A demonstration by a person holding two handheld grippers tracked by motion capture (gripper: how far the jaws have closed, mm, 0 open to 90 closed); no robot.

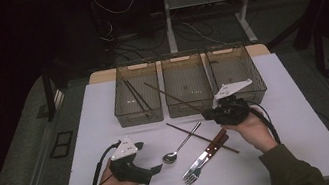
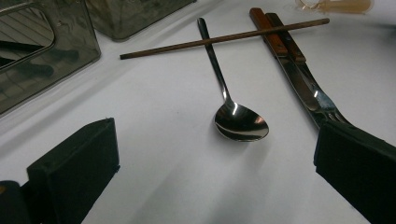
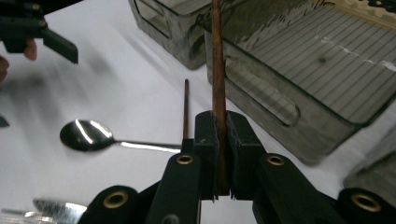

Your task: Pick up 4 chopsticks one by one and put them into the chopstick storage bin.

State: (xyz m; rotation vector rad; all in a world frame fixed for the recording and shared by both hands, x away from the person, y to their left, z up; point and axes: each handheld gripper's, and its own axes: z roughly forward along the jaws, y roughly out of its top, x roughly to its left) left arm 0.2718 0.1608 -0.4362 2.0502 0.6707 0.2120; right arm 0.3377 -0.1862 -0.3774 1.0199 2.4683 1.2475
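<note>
1. The right gripper (image 3: pixel 223 140) clamps a chopstick (image 3: pixel 217 70) at frame centre, over the middle bin (image 1: pixel 187 88).
2. The left gripper (image 1: pixel 153 170) rests lower left on the table (image 1: pixel 294 152), jaws wide apart, beside the spoon (image 2: pixel 240 122).

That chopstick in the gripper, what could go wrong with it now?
The right gripper pinches the chopstick near one end, so the long free part might swing and knock the middle bin on its rim. It may also twist or slip between the pads. Moving low, it could bump the spoon lying on the table.

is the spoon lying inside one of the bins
No, the spoon lies on the white table, in front of the bins.
</note>
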